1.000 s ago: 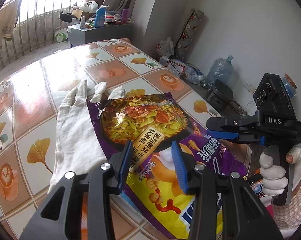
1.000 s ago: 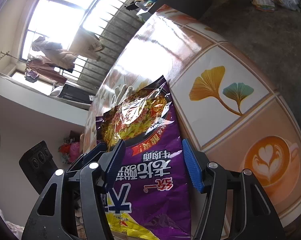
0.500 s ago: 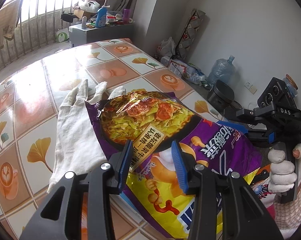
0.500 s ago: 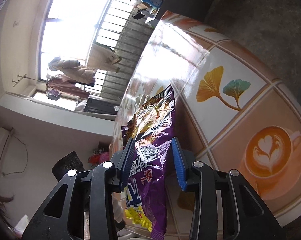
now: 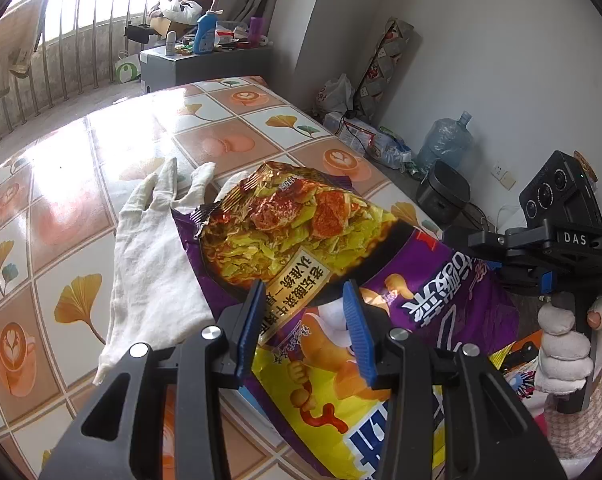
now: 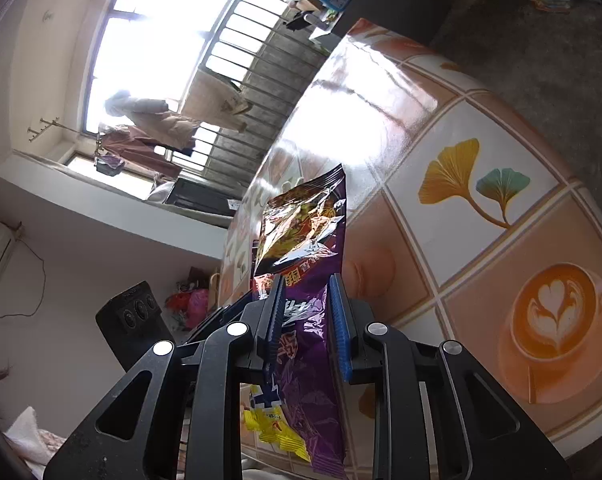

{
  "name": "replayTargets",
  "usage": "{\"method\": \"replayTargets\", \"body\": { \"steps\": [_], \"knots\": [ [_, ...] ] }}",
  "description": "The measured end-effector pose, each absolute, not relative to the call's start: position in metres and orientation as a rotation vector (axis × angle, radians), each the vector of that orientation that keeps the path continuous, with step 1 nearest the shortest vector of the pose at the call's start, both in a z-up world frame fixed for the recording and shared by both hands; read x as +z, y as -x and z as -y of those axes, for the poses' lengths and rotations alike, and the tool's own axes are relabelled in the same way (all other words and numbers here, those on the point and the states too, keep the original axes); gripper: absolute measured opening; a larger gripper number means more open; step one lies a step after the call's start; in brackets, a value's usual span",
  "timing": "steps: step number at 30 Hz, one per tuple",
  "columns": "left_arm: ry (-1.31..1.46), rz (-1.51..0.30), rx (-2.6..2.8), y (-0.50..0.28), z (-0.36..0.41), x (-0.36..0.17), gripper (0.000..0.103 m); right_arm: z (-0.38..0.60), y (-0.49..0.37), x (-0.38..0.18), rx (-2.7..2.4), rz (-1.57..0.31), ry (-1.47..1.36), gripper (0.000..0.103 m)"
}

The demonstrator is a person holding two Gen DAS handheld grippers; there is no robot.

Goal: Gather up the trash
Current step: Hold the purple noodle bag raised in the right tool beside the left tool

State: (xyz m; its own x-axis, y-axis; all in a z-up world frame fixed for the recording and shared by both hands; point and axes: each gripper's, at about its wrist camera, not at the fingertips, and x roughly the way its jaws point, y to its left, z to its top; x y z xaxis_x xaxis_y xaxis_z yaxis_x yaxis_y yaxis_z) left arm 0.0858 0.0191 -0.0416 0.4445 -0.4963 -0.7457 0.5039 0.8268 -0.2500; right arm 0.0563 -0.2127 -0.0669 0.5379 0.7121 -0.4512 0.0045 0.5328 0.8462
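Note:
A large purple and yellow noodle bag (image 5: pixel 301 248) is lifted at its right side above the patterned table (image 5: pixel 101 140). My right gripper (image 6: pixel 306 300) is shut on the bag (image 6: pixel 301 240) and holds it on edge; the gripper body shows at the right of the left wrist view (image 5: pixel 541 248). My left gripper (image 5: pixel 301 320) is open, its blue pads hovering just over the near part of the bag.
A white cloth glove (image 5: pixel 153 248) lies flat on the table, left of the bag and partly under it. A grey cabinet with bottles (image 5: pixel 205 60) stands beyond the table. A water jug (image 5: pixel 445 144) and bags lie on the floor by the wall.
My right gripper has closed on the bag's right edge and raised it, so the bag tilts up off the table. My left gripper has stayed open in place.

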Motion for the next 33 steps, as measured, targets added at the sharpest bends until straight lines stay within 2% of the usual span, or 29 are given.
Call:
{"method": "replayTargets", "body": {
  "steps": [5,13,22,23,24,33],
  "knots": [
    [-0.008,-0.917,-0.617,-0.085,-0.020,-0.042,0.039,0.206,-0.060,-0.074,0.481,-0.948,-0.892,0.023],
    [-0.004,-0.917,-0.618,-0.084,-0.021,-0.041,0.039,0.198,-0.062,-0.062,0.407,-0.915,-0.754,0.012],
    [0.068,-0.874,-0.637,-0.085,-0.037,-0.022,0.039,0.210,-0.058,-0.061,0.483,-0.856,-0.871,0.008],
    [0.077,-0.863,-0.636,-0.085,-0.040,-0.018,0.039,0.212,-0.058,-0.061,0.495,-0.848,-0.890,0.001],
    [0.085,-0.852,-0.636,-0.084,-0.043,-0.014,0.039,0.214,-0.059,-0.061,0.507,-0.840,-0.911,0.000],
    [0.116,-0.790,-0.624,-0.081,-0.056,0.005,0.039,0.223,-0.055,-0.056,0.518,-0.796,-0.958,0.000]
  ]
}}
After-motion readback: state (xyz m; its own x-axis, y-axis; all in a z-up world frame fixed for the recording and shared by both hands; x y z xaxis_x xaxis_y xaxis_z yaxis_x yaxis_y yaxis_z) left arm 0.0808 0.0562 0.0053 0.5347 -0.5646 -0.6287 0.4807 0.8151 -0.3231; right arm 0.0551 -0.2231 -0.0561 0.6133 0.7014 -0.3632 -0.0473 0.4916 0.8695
